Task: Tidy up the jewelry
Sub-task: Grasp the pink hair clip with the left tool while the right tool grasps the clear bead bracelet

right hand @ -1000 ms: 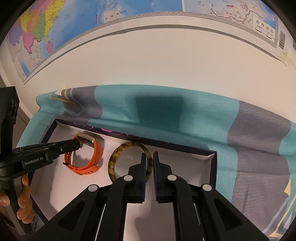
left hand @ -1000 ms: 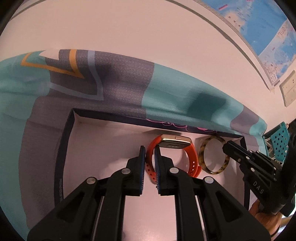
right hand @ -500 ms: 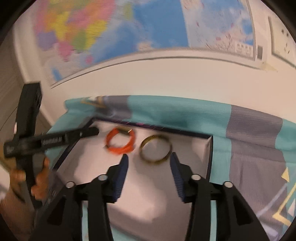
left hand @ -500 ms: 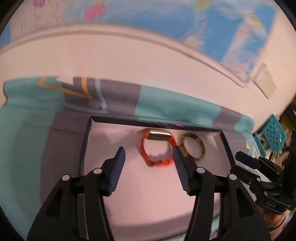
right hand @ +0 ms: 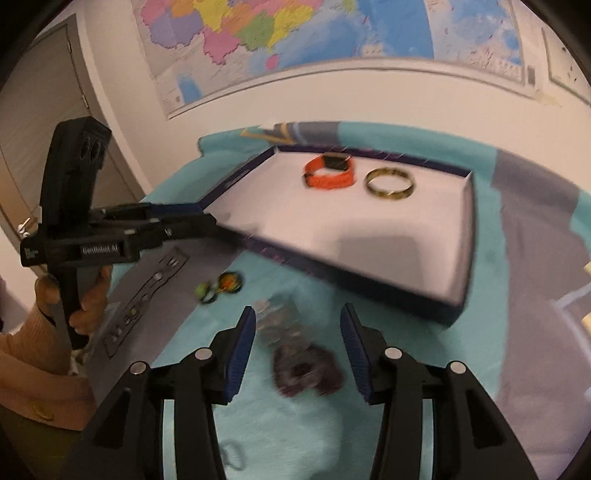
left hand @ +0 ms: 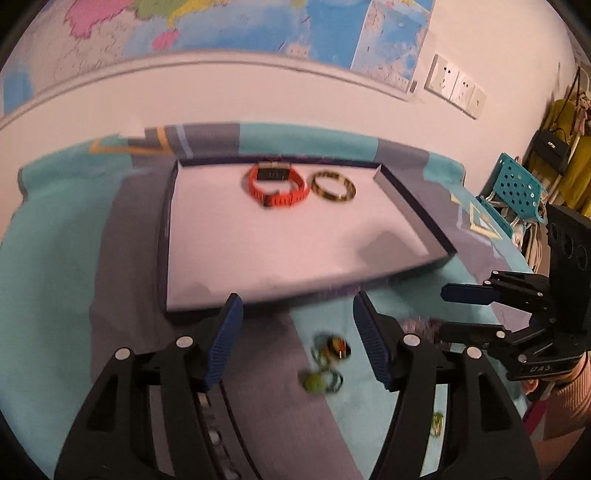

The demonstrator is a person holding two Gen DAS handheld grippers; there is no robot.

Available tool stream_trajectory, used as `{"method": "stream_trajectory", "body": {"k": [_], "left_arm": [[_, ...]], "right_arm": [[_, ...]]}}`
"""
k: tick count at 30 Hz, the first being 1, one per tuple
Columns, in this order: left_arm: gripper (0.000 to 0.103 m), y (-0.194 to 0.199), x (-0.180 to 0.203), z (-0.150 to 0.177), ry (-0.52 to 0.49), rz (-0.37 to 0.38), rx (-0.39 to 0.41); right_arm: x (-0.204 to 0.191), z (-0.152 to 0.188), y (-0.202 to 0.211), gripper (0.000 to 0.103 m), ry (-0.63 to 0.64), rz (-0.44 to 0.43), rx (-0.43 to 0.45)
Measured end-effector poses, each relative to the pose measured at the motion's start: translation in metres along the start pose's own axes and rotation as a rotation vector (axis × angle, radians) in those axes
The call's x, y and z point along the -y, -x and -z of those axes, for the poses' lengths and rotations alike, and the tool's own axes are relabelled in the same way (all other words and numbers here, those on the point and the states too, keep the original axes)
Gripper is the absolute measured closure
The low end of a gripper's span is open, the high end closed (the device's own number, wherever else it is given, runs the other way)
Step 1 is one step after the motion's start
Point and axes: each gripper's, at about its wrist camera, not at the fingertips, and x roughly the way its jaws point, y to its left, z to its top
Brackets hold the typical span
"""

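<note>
1. Tray [left hand: 406, 206] – landmark. Shallow, dark rim, white floor; sits on teal/grey cloth [left hand: 55, 258] by a white wall w/ map [right hand: 295, 29].
2. Watch [left hand: 277, 186] – orange strap, dark face. In tray, at far wall, approx. mid-width.
3. Bangle [left hand: 333, 187] – tortoiseshell ring. In tray, just beside watch on its right, lying flat; whether the two touch: can't tell.
4. Bead pieces [left hand: 328, 363] – blurred orange + green bits w/ loops. Outside tray, on cloth near its front rim. Exact type unclear.
5. Dark bundle [right hand: 306, 369] – blurred purple-black item w/ pale part toward tray. On cloth, outside tray, near front rim.
6. Card [right hand: 144, 295] – grey strip w/ small studs. On cloth, outside tray, off its left front corner.
7. L gripper [left hand: 297, 341] – outside tray, in front of its front rim. Jaws have just been opening; fingers released, nothing gripped; bead pieces lie on cloth in view between them.
8. R gripper [right hand: 297, 350] – outside tray, front side. Jaws parted, having opened moments ago; fingers released, no grip; dark bundle sits on cloth in view between them.
9. Hands – each gripper handle held by a hand [right hand: 88, 295], peach sleeve visible.
</note>
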Motion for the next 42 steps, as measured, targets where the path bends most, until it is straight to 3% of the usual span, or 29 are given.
{"method": "stream_trajectory", "body": {"k": [13, 15, 17, 20, 24, 32, 40, 42], "left_arm": [[0.039, 0.004, 0.009, 0.038, -0.044, -0.006, -0.037], [0.039, 0.004, 0.015, 0.042, -0.068, 0.0, -0.041], [0.039, 0.003, 0.019, 0.044, -0.087, 0.006, -0.043], [0.039, 0.0, 0.023, 0.046, -0.097, 0.022, -0.055], [0.039, -0.004, 0.026, 0.047, -0.111, 0.025, -0.069], [0.05, -0.017, 0.026, 0.042, -0.128, 0.024, -0.095], [0.077, -0.017, 0.03, 0.044, -0.16, 0.024, -0.11], [0.077, -0.014, 0.03, 0.046, -0.163, 0.042, -0.115]], "right_arm": [[-0.021, -0.004, -0.03, 0.061, 0.063, 0.043, -0.026], [-0.019, -0.004, -0.032, 0.075, 0.064, 0.037, -0.034], [-0.018, -0.003, -0.032, 0.078, 0.06, 0.04, -0.033], [-0.015, -0.002, -0.028, 0.094, 0.053, 0.028, -0.025], [-0.013, -0.005, -0.016, 0.095, 0.038, 0.025, 0.004], [-0.004, -0.016, 0.021, 0.095, -0.012, -0.02, 0.097], [-0.003, -0.021, 0.044, 0.095, -0.043, -0.051, 0.159], [-0.003, -0.021, 0.047, 0.095, -0.051, -0.072, 0.169]]}}
